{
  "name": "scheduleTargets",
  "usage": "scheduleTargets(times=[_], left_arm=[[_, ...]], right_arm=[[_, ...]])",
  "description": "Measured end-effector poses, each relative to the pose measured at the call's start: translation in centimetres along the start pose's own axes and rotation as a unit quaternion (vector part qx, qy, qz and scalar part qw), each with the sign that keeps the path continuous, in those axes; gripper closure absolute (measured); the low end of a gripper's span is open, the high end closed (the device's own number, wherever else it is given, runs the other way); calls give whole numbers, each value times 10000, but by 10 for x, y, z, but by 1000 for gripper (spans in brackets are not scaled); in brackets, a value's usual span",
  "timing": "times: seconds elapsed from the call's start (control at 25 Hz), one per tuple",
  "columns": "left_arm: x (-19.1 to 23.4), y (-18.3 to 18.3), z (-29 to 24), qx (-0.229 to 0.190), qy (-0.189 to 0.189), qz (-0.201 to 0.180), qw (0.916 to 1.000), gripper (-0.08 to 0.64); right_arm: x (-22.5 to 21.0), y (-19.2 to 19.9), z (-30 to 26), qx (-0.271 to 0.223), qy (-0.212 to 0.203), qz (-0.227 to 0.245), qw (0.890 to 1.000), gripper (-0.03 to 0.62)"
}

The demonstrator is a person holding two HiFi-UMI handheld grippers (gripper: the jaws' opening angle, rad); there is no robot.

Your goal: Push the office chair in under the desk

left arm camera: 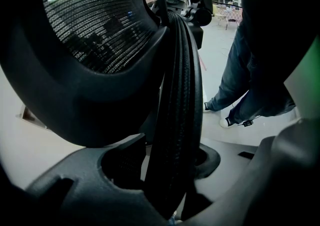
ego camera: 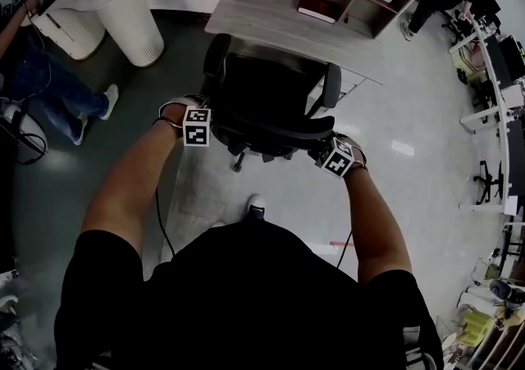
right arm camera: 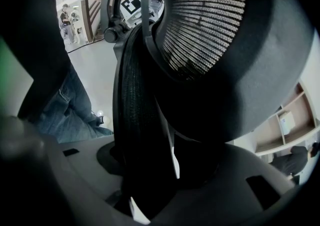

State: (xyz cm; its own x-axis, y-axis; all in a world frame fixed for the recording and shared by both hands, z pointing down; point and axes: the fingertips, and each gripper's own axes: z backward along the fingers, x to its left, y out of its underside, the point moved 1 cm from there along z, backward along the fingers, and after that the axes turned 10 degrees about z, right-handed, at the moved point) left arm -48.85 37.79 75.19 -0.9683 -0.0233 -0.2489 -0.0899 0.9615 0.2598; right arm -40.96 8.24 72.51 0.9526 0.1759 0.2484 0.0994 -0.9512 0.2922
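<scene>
The black office chair (ego camera: 267, 106) — mesh back, thick dark rim — is stood at the front edge of the grey desk (ego camera: 271, 22). Its back rim is pinched at either side by the left gripper (ego camera: 203, 121) and the right gripper (ego camera: 326, 149).

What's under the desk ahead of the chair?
The desk hides nearly all the space beneath it, and the chair covers its near edge. Only a pale leg frame shows at the right. Anything else under there cannot be seen.
</scene>
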Motion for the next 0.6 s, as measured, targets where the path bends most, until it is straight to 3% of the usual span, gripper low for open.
scheduleTargets(times=[0.24, 0.6], left_arm=[[-2, 1, 1, -27, -31, 57, 10000, 347], [-4, 9, 10, -206, -219, 430, 9986, 261]], right_arm=[[2, -2, 0, 28, 31, 14, 10000, 380], [6, -1, 3, 202, 268, -68, 9994, 356]])
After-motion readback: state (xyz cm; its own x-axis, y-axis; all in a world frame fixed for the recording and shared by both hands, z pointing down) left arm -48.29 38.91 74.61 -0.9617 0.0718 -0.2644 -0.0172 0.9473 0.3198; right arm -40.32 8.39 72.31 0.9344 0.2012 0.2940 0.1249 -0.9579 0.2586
